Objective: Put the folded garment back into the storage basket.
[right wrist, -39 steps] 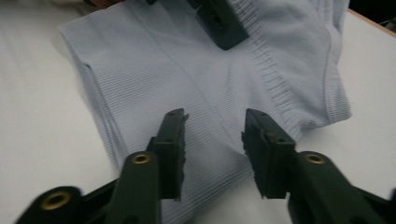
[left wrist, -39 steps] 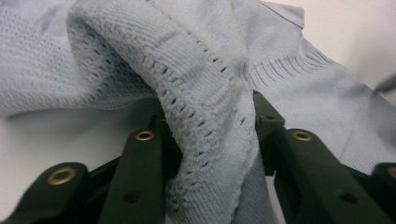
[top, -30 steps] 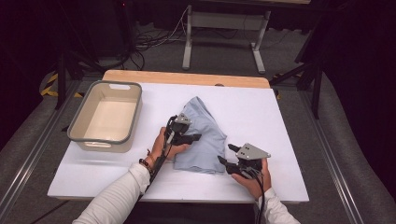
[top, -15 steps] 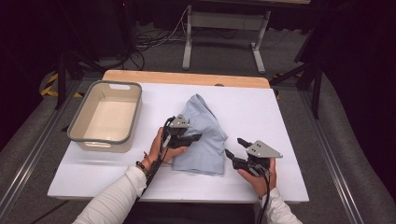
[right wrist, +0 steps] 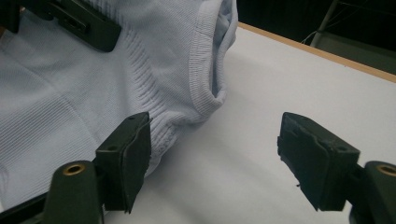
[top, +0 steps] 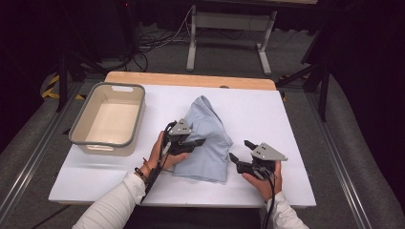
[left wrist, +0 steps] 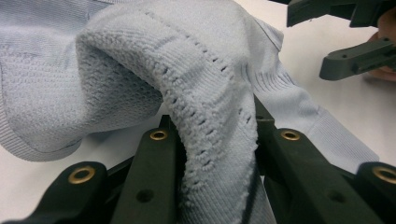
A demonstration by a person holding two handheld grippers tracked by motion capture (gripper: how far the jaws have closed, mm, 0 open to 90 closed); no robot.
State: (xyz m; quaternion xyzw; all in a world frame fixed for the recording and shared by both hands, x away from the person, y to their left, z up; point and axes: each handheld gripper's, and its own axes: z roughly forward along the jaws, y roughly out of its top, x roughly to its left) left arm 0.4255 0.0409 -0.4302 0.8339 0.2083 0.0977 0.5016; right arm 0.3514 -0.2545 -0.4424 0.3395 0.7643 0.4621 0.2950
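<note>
You are mid-fold: your left gripper (top: 197, 141) pinches a fold of the pale blue knitted garment (top: 206, 138) while your right gripper (top: 240, 155), jaws just spreading with nothing between them, needs a fresh hold on the near right hem.

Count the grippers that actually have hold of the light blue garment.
1. The left gripper pinches a fold of the light blue garment at its left edge. The right gripper stands open beside its right edge, gripping nothing.

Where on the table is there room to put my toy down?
Bare white table lies right of the blue cloth, behind it up to the wooden edge, and in front of the tub. It's crowded at the cloth, where the left gripper and right gripper work.
</note>
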